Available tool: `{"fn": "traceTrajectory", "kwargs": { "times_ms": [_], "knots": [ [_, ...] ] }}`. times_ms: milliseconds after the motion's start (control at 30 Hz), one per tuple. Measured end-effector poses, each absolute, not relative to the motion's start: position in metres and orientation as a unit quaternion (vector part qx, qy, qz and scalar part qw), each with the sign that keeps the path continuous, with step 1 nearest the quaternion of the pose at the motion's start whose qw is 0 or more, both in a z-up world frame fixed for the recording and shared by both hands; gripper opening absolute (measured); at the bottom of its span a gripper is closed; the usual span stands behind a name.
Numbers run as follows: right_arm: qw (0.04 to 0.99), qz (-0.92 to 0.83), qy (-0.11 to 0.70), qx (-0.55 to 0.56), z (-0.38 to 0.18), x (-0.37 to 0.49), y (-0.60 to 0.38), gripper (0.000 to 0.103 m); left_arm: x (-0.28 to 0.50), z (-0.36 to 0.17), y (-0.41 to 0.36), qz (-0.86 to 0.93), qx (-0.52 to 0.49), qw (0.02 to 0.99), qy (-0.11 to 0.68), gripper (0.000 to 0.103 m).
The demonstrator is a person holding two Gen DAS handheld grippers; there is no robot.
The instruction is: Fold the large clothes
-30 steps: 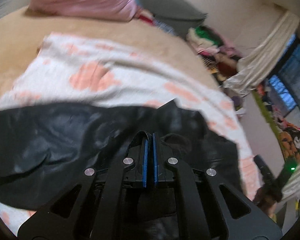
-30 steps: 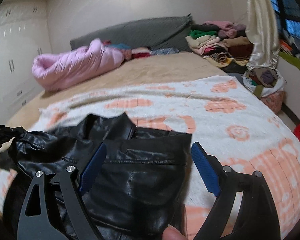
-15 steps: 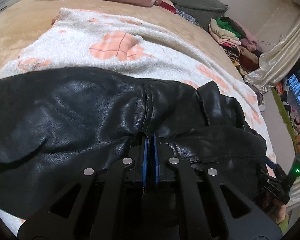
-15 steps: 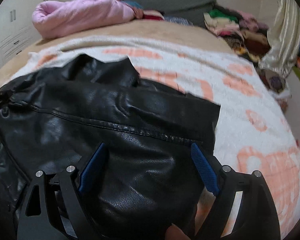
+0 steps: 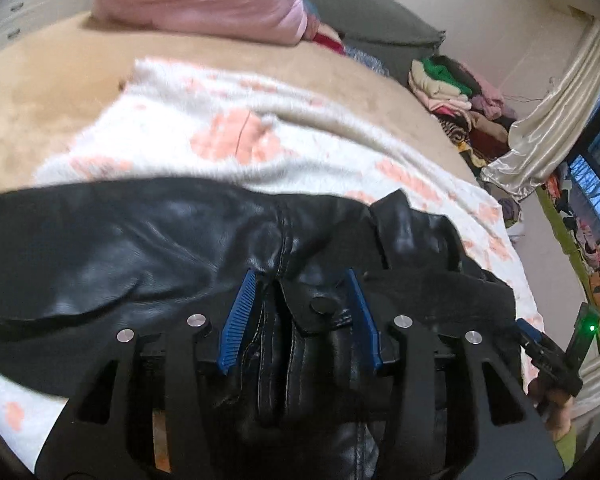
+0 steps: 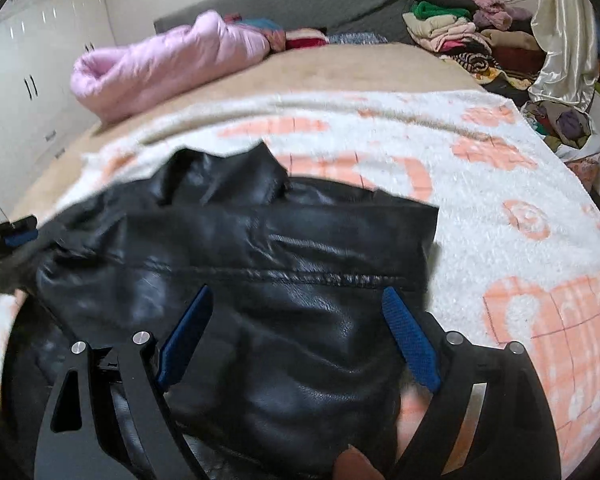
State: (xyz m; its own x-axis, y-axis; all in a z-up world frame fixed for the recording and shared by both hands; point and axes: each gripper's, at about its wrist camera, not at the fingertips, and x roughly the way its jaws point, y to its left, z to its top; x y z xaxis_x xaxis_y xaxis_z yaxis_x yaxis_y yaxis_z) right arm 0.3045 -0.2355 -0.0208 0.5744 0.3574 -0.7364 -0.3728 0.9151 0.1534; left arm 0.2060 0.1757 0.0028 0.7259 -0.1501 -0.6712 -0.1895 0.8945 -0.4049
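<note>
Left wrist: left gripper (image 5: 302, 312) just opened, jaws w/ black jacket (image 5: 139, 248) between.

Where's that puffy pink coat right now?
The pink coat lies bundled at the far end of the bed, upper left in both views, against the grey headboard, beyond the patterned blanket.

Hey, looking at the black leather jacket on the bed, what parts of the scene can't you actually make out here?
- Black leather jacket: near end cut off by the bottom edge in both wrist views, partly behind the left hand-held gripper, which has just been opening.
- Jacket's far-left sleeve end: cut off by the left wrist view's edge.
- Blanket pattern: blurred.
- Clothes pile: too small to identify.
- Right hand-held gripper: contact with the jacket unclear.
</note>
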Motion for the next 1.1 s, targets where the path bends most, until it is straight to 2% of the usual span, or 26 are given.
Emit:
{"fn": "traceTrajectory", "kwargs": {
  "times_ms": [233,467,667,767,933,1100],
  "knots": [
    [0.895,0.229,0.384,-0.01,0.001,0.279,-0.232,0.086,0.187,0.015,0.143,-0.026,-0.207,0.903,0.376,0.039],
    [0.89,0.247,0.382,-0.044,0.001,0.247,-0.221,0.086,0.184,-0.009,0.095,-0.042,-0.141,0.902,0.406,0.05],
    [0.885,0.254,0.383,-0.069,-0.004,0.234,-0.21,0.086,0.182,-0.033,0.084,-0.03,-0.103,0.894,0.434,0.051],
    [0.881,0.251,0.393,-0.078,-0.011,0.234,-0.205,0.085,0.184,-0.048,0.087,-0.031,-0.114,0.884,0.451,0.051],
    [0.854,0.214,0.467,-0.081,-0.046,0.25,-0.203,0.084,0.184,-0.053,0.087,-0.032,-0.11,0.887,0.447,0.051],
    [0.859,0.211,0.458,-0.083,-0.049,0.249,-0.2,0.086,0.181,-0.054,0.087,-0.026,-0.116,0.889,0.442,0.051]
  ]
}}
